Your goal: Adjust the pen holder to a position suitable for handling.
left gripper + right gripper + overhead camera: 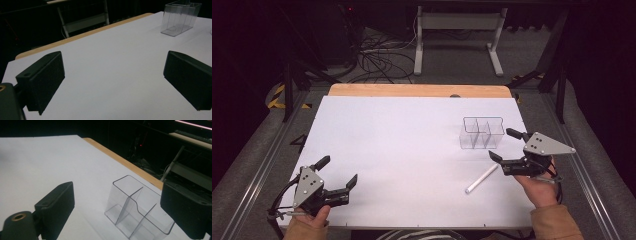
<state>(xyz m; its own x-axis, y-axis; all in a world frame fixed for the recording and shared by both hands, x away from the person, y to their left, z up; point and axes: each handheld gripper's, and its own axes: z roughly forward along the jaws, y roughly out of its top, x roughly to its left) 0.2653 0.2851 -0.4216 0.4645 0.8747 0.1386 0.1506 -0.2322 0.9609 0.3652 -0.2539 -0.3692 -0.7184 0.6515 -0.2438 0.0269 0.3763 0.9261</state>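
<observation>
We see the left gripper [338, 171] at 7 o'clock and the right gripper [503, 144] at 4 o'clock, both jaws spread wide, holding nothing. Clear divided container [481, 133] stands at 2 o'clock; white stick [481, 178] lies at 5 o'clock on the table [402, 150].

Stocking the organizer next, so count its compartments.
3 in the clear organizer: one long one on its left side, two smaller ones side by side on its right. All look empty.

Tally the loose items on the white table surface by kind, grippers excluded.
Clear plastic divided organizer: 1
White stick, chalk-like: 1
Total: 2
</observation>
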